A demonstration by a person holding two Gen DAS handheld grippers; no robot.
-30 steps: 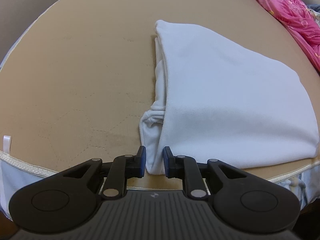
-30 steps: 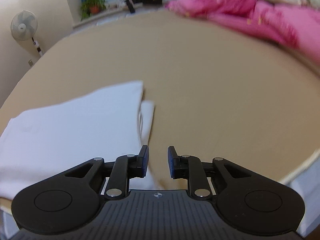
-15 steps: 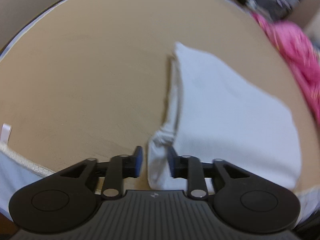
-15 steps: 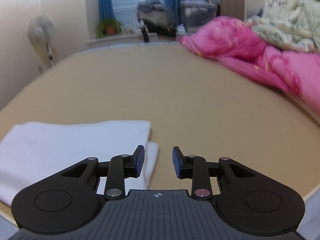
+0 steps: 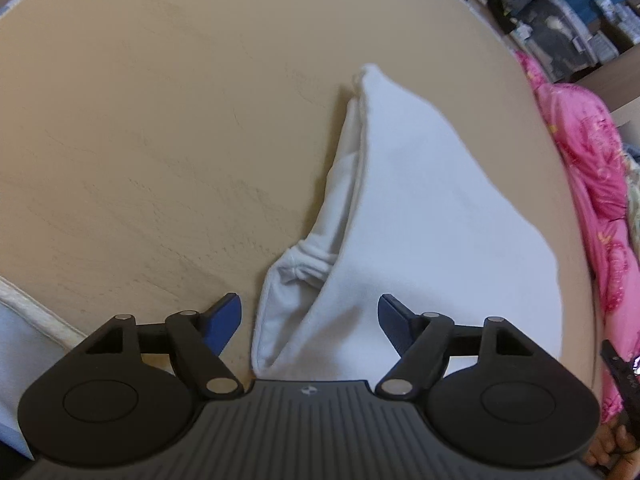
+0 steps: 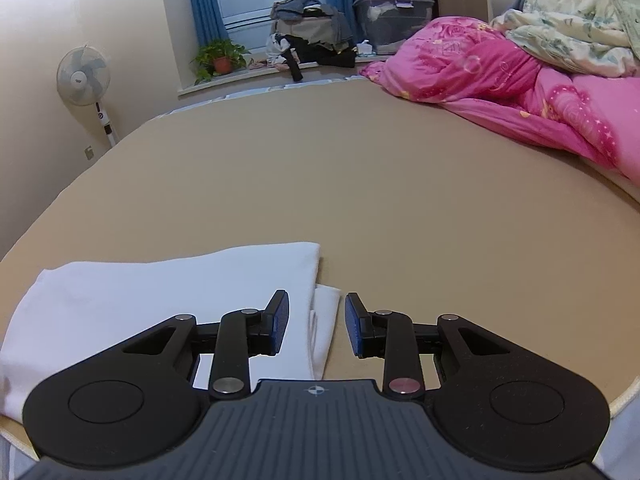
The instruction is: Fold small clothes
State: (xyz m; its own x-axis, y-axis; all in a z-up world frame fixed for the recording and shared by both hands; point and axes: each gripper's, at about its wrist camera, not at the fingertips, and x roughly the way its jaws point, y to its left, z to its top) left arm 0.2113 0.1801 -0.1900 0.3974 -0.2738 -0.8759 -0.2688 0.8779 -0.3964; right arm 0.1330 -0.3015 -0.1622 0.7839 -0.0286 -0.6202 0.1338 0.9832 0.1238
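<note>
Our left gripper (image 5: 310, 318) has just been opening wide, the white garment (image 5: 420, 208)'s bunched corner lying between unpressed pads. Right gripper (image 6: 316, 328) sits part-open over the opposite edge. We'd pinch all layers together, low.

A tan mattress (image 6: 360, 184) is filling the scene. A pink quilt (image 6: 500, 80) is lying bunched at its far right, a pale floral blanket (image 6: 568, 28) resting on it. A white fan (image 6: 83, 76) is standing far left, a potted plant (image 6: 220, 58) sitting on the sill.
</note>
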